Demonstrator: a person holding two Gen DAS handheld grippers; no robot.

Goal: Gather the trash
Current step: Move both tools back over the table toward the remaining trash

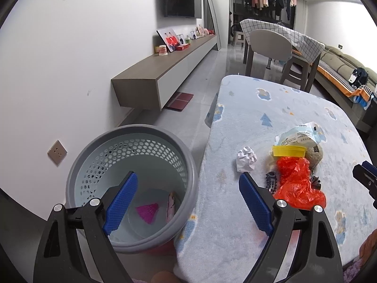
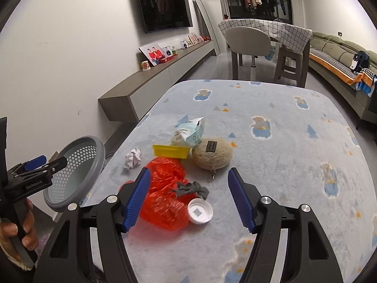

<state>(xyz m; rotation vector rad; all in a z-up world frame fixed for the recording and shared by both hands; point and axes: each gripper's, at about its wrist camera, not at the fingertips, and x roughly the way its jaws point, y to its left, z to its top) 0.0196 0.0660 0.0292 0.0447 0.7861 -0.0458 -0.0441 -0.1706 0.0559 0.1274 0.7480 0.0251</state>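
Note:
A grey perforated bin (image 1: 132,188) stands left of the table and holds a magenta scrap (image 1: 148,213) and a pink wrapper (image 1: 170,206). My left gripper (image 1: 188,202) is open and empty over the bin's right rim; it also shows in the right wrist view (image 2: 44,162). On the table lie a red plastic bag (image 2: 165,195), a white bottle cap (image 2: 199,211), a grey scrap (image 2: 192,188), a crumpled paper ball (image 2: 133,158), a yellow tray (image 2: 170,151) and a light blue packet (image 2: 189,133). My right gripper (image 2: 188,195) is open and empty above the bag and cap.
A beige plush ball with a keychain (image 2: 213,156) sits beside the tray. The table wears a light blue patterned cloth (image 2: 282,165). A low wall cabinet (image 1: 165,75) runs along the left wall. A dining table and chair (image 2: 254,44) stand behind.

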